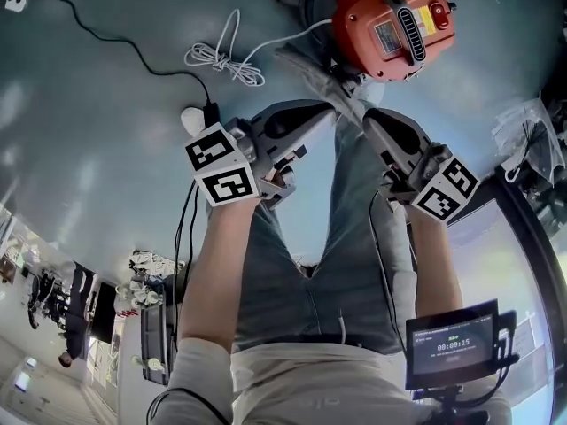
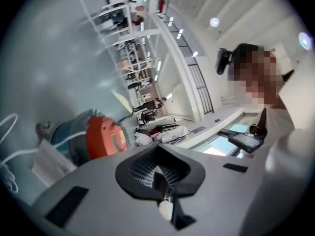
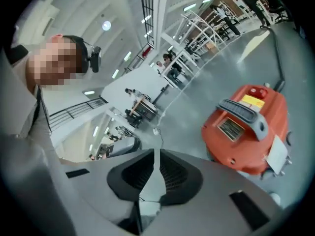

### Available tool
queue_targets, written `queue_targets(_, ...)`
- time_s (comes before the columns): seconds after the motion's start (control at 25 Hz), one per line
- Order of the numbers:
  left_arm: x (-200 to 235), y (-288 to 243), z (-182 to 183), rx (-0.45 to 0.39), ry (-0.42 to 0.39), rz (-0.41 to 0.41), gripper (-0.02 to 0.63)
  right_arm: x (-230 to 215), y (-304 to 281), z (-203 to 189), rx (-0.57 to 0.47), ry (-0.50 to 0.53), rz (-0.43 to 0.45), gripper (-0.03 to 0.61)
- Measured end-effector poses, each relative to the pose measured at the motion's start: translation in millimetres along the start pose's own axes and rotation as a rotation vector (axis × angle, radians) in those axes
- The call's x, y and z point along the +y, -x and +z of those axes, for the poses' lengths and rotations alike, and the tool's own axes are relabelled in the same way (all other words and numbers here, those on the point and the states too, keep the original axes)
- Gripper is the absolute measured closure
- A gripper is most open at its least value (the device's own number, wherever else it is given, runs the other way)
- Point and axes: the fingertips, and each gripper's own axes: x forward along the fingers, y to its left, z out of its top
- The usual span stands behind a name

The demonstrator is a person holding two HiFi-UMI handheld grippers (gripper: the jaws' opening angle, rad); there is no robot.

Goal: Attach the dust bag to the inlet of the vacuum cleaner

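Observation:
The vacuum cleaner (image 1: pixel 394 25) has an orange top and stands on the grey floor ahead of me; it also shows in both gripper views (image 2: pixel 103 136) (image 3: pixel 246 127). A pale grey dust bag (image 1: pixel 310 69) stretches from beside the vacuum to the two gripper tips. My left gripper (image 1: pixel 328 112) is shut, with a small pale bit of the bag pinched in the seam (image 2: pixel 165 209). My right gripper (image 1: pixel 370 118) is shut on a thin pale sheet of the bag (image 3: pixel 150 181). More of the bag shows near the vacuum (image 2: pixel 49 161) (image 3: pixel 276 154). The inlet is hidden.
A coiled white cable (image 1: pixel 226 60) and a black cable with a white plug (image 1: pixel 193 118) lie on the floor to the left. A clear plastic wrapper (image 1: pixel 532 140) lies at the right. A small screen (image 1: pixel 452 343) hangs at my waist, above my jeans-clad legs.

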Motion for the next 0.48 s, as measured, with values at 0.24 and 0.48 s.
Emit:
queue_targets(0.24, -128, 22, 69, -0.028, -0.375, -0.036, 0.606, 143, -23, 91, -0.137, 0.195, 0.284, 0.538)
queue_targets(0.48, -247, 71, 131, -0.247, -0.598, -0.061, 0.606, 273, -16, 159, -0.125, 0.39, 0.455, 0.568)
